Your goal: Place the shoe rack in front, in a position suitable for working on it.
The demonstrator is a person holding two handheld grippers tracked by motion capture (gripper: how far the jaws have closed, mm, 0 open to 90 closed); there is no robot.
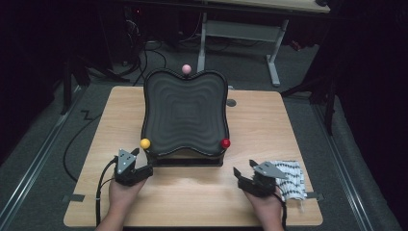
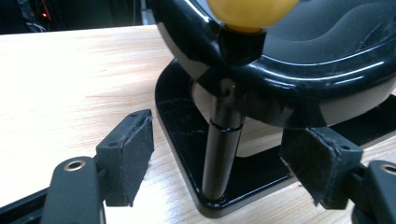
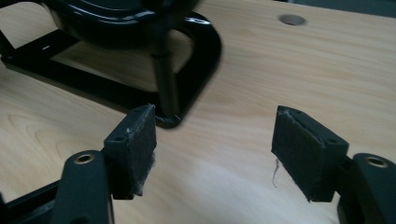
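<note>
The glossy black, wavy-ribbed tray (image 1: 185, 113) stands on slim posts. Left gripper (image 2: 217, 156): jaws open, straddling the yellow-knobbed post (image 2: 223, 154) untouched. Right gripper (image 3: 215, 149): open, empty, near the tray's red-knobbed corner (image 1: 225, 143).

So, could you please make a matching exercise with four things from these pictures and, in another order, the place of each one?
Things:
1. yellow ball
2. red ball
3. pink ball
4. patterned cloth

Places:
A. at the far edge of the black tray
B. on the table beside the right gripper
C. at the tray's near corner, close to the left gripper
D. at the tray's near corner on the right gripper's side

Pairs: 1-C, 2-D, 3-A, 4-B
</note>
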